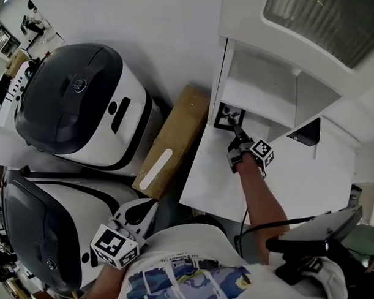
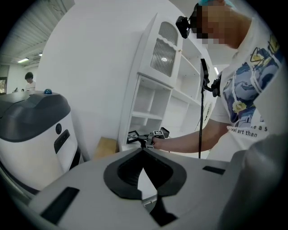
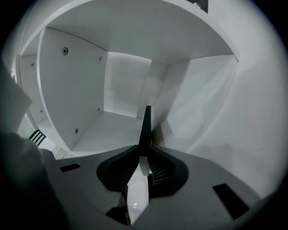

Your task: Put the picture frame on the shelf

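1. The shelf [image 1: 263, 95] compartment lies open ahead of the right gripper [image 1: 238, 135], with its side wall close on the left.
2. The picture frame [image 3: 146, 128], thin and black, is pinched edge-on at the compartment's mouth.
3. The left gripper [image 2: 143, 153] has its jaws together, empty.

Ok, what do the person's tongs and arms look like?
Left tongs and right tongs: grey housings with black ribbed pads tapering to a point. Each carries a white cube of black square markers. A black cable hangs by the right arm. The person wears a white short-sleeved T-shirt with a blue print.
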`<control>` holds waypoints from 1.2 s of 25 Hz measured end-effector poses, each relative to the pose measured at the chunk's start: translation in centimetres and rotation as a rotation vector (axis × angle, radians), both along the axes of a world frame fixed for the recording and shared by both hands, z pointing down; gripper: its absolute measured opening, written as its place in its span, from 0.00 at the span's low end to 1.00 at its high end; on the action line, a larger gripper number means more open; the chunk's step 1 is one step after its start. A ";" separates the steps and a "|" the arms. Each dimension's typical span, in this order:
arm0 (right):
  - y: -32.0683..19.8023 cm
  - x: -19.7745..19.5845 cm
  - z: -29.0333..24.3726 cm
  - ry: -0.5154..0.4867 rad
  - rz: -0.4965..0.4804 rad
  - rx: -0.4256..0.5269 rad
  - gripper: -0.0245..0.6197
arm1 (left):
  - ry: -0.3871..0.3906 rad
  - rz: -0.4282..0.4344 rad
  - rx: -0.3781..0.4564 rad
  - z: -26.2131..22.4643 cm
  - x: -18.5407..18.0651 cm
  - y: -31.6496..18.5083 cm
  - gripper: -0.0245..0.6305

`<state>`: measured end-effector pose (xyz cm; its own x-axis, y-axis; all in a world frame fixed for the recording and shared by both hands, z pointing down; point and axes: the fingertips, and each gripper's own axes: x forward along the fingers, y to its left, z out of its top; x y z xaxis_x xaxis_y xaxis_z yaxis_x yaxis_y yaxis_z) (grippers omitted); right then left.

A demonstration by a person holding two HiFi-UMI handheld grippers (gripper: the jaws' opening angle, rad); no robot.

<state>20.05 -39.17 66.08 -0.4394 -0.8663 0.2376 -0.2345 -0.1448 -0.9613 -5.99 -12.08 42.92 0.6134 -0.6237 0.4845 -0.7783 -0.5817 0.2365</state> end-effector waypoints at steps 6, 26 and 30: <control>-1.2 0.0 0.9 0.070 -0.017 -0.010 0.17 | -0.005 -0.014 -0.018 0.5 -0.1 -0.8 0.06; -2.7 0.9 2.7 0.597 -0.129 -0.062 0.28 | -0.028 -0.030 -0.037 1.2 -0.1 -1.3 0.06; -2.5 1.1 3.2 0.720 -0.164 -0.083 0.30 | -0.032 -0.028 -0.034 1.3 -0.2 -1.1 0.06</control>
<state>21.18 -41.71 69.23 -0.2725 -0.7697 0.5773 -0.8271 -0.1191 -0.5492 -6.14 -13.22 44.17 0.5799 -0.6233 0.5247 -0.8016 -0.5516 0.2306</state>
